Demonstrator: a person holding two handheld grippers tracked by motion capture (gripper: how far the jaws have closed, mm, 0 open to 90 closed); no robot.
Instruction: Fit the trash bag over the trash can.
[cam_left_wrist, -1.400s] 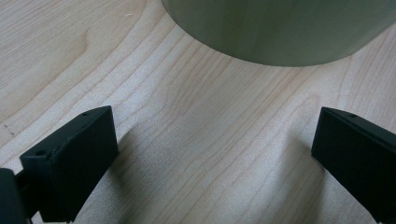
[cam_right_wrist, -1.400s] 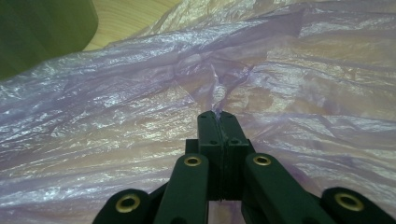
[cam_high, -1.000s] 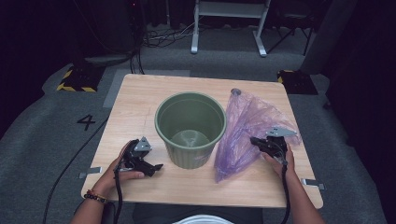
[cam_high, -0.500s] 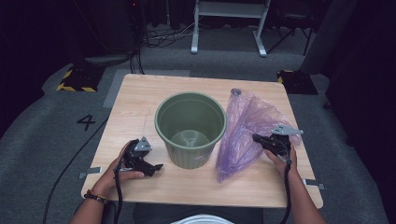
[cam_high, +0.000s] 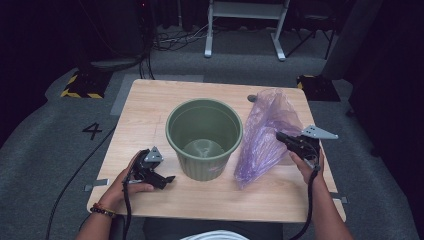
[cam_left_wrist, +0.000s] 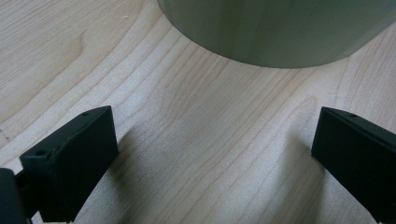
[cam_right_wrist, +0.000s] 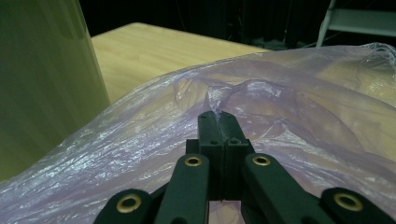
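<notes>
A green bucket (cam_high: 204, 138) stands upright in the middle of the wooden table (cam_high: 150, 100). To its right lies a translucent purple plastic bag (cam_high: 265, 135), lifted at its right side. My right gripper (cam_high: 280, 137) is shut on a fold of the purple bag (cam_right_wrist: 280, 116), its jaws pressed together (cam_right_wrist: 217, 116) with film pinched between them. The bucket's wall (cam_right_wrist: 42, 88) rises at the left of the right gripper view. My left gripper (cam_high: 167, 179) rests on the table left of the bucket, open, with bare wood between its jaws (cam_left_wrist: 215, 154) and the bucket's base (cam_left_wrist: 280, 32) just ahead.
A small grey disc (cam_high: 251, 98) lies on the table behind the bag. A metal frame (cam_high: 245, 20) and cables stand on the grey floor beyond the table. Bare wood lies along the table's front edge and far left.
My right gripper has risen and drawn slightly right with the bag, lifting its side off the table. The left gripper has stayed still.
</notes>
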